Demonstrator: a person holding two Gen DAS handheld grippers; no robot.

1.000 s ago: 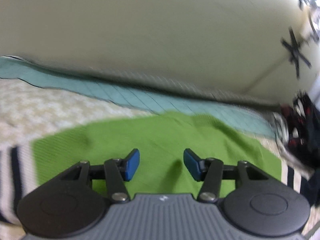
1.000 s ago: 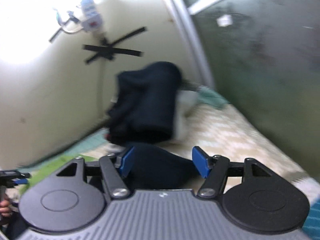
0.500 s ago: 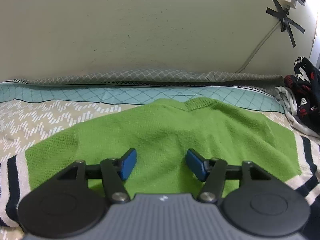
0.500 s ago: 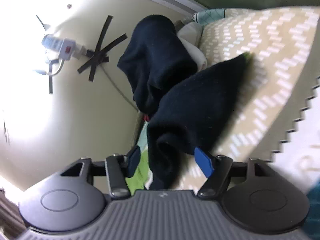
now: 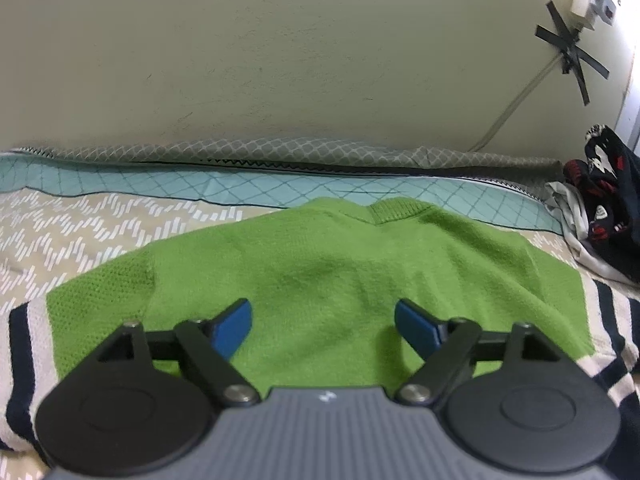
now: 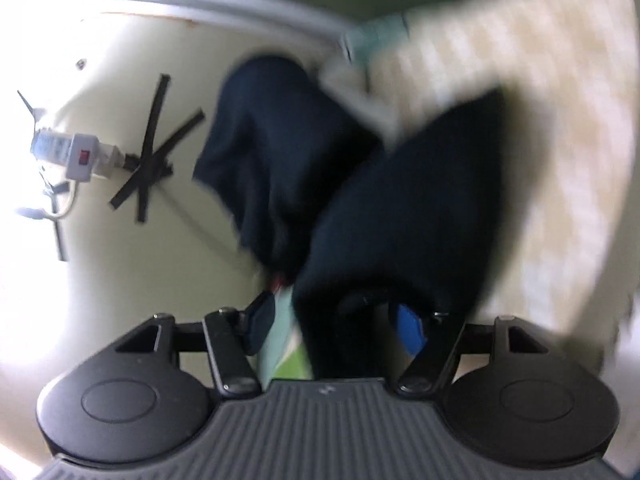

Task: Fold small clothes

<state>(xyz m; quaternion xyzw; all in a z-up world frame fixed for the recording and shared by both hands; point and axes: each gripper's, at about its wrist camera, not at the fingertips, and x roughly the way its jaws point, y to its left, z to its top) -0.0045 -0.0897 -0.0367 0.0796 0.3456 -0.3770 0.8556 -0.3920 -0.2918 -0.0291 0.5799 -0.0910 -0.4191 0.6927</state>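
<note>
We held the left gripper [image 5: 322, 322] over the green sweater [image 5: 320, 264], spread flat on the bed [image 5: 80, 224] near its wall edge, fingers spreading wider and grasping nothing. Our right gripper [image 6: 334, 324] was closing around a dark garment [image 6: 404, 220] between its fingers; the blur hid any pinch. Next, we judged, came gripping the sweater's edge to begin the fold.
</note>
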